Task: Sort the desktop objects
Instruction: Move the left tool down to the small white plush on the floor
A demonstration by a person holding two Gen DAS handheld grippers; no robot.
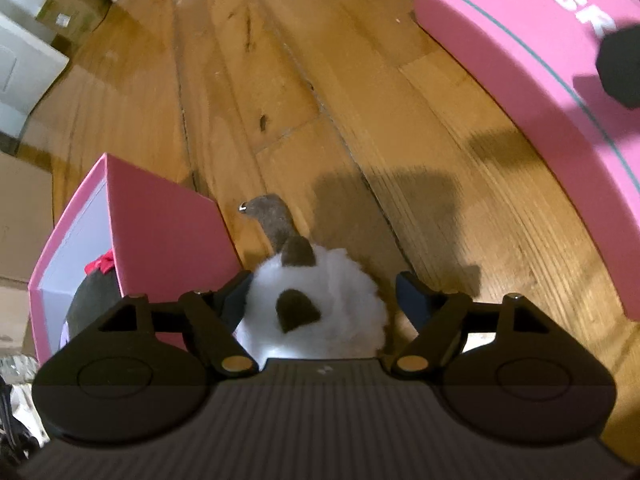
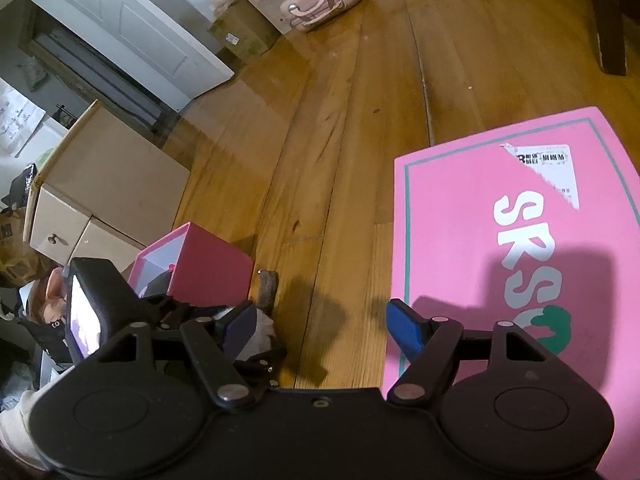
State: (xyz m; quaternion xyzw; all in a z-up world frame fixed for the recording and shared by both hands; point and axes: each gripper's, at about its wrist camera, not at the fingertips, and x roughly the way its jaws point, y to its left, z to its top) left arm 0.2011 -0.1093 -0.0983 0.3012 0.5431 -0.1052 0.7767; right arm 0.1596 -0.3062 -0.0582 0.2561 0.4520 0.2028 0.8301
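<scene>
A white fluffy plush toy [image 1: 320, 304] with brown ears and a brown tail [image 1: 274, 220] lies on the wooden floor [image 1: 304, 80] between the open fingers of my left gripper [image 1: 324, 300]; whether the pads touch it I cannot tell. An open pink box [image 1: 160, 228] stands just left of it, with a dark plush with a red bow [image 1: 98, 284] inside. A pink lid [image 1: 540, 80] marked "SRS" lies at the right. My right gripper [image 2: 324, 324] is open and empty, over the floor by the lid's [image 2: 500, 248] left edge. The left gripper's body [image 2: 100, 312] and the toy's tail [image 2: 267, 288] show at left.
A beige cabinet with drawers [image 2: 104, 200] and a white door [image 2: 132, 28] stand at the far left. A pink case with handles [image 2: 320, 0] lies at the back. A dark furniture leg [image 2: 608, 20] stands at the far right. Cardboard boxes [image 1: 24, 216] line the left side.
</scene>
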